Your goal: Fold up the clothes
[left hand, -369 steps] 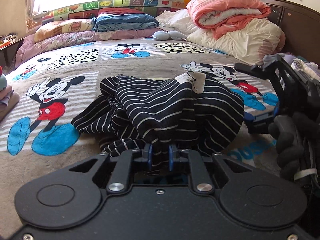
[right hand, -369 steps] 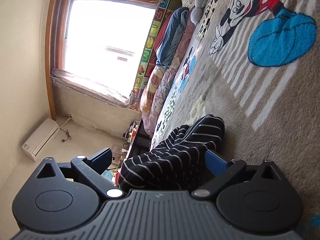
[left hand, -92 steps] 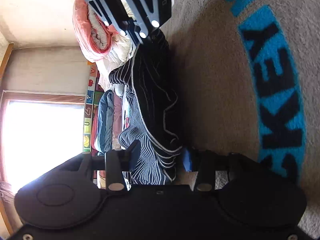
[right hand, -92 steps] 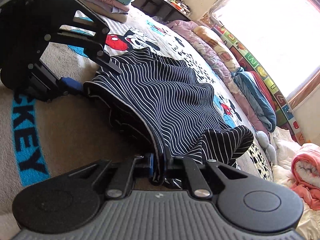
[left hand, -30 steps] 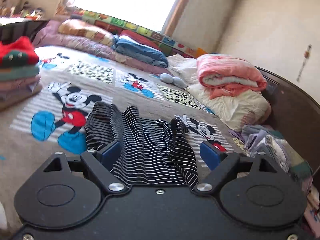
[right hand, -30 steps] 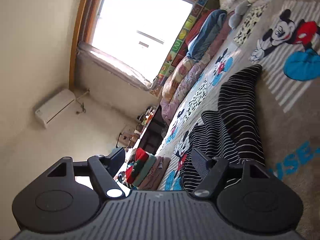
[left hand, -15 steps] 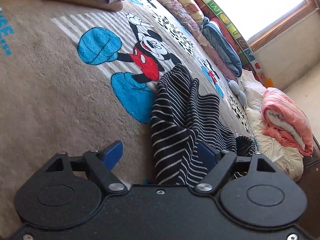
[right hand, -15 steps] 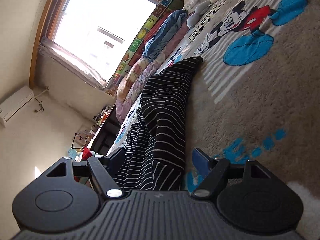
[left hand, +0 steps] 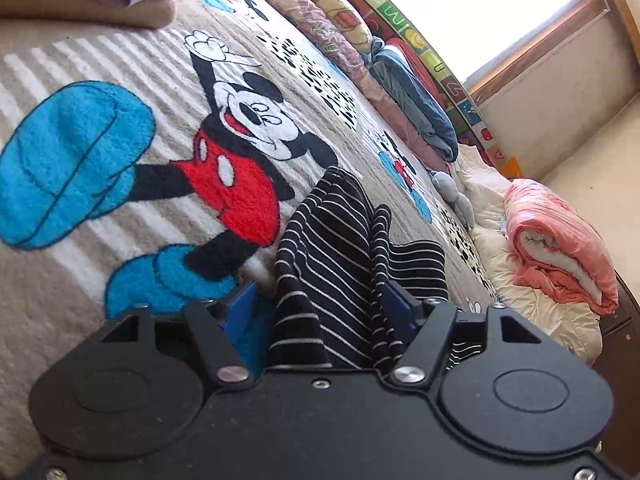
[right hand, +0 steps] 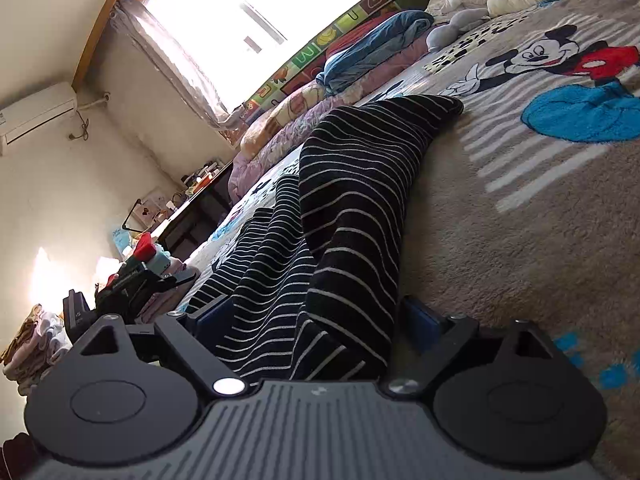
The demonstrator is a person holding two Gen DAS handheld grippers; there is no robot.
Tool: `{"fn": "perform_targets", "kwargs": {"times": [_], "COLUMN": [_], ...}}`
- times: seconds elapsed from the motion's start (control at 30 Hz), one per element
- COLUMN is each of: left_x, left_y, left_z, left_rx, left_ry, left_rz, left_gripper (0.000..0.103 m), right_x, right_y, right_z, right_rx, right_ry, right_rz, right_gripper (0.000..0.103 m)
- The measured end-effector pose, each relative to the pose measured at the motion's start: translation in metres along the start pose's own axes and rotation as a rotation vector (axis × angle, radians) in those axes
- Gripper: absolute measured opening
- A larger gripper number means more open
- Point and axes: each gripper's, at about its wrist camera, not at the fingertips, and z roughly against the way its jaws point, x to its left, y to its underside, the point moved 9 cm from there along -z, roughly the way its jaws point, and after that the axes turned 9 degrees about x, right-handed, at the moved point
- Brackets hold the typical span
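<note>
Striped black top (left hand: 340,264) — rumpled, white-lined — lies between both claws' parted jaws, left (left hand: 320,308) closing, right (right hand: 316,320) widening.

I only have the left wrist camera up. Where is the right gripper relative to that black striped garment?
Observer: The right gripper straddles one end of the black striped garment. Its jaws have just been opening, and the cloth lies between them unpinched.
Operator: What's beside the cloth on that side?
Observer: Bare bedspread, with light-blue lettering printed close to the gripper.
Operator: Anything on the wall that I'm missing?
Observer: An air conditioner is mounted high up, left of the window.
</note>
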Motion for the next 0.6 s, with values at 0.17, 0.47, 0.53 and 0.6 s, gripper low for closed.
{"fn": "perform_targets", "kwargs": {"times": [0.17,0.47,0.53,0.6], "left_x": [-0.01,-0.112,-0.131,-0.144], "left_y": [0.006,0.05,0.079,0.112], "left_z": [-0.005,0.012,-0.003,-0.02], "left_rx": [0.005,-0.208,-0.177,-0.116], "left_ry": [-0.099,-0.343,-0.344,-0.316], "left_rz": [-0.137,-0.866,-1.027,-1.171], "left_gripper": [0.006,0.005,0.005,0.005], "right_x": [0.0,0.0,0.0,-0.001], "right_y": [-0.001,-0.002,-0.002,-0.002], "right_z": [0.0,0.0,0.001,0.001], "right_rx": [-0.01,-0.015,-0.016,-0.017], "right_ry": [-0.017,-0.029,-0.035,-0.039], "right_rz": [0.005,0.003,0.001,0.0], "right_gripper": [0.092,0.092,0.093,0.093]}}
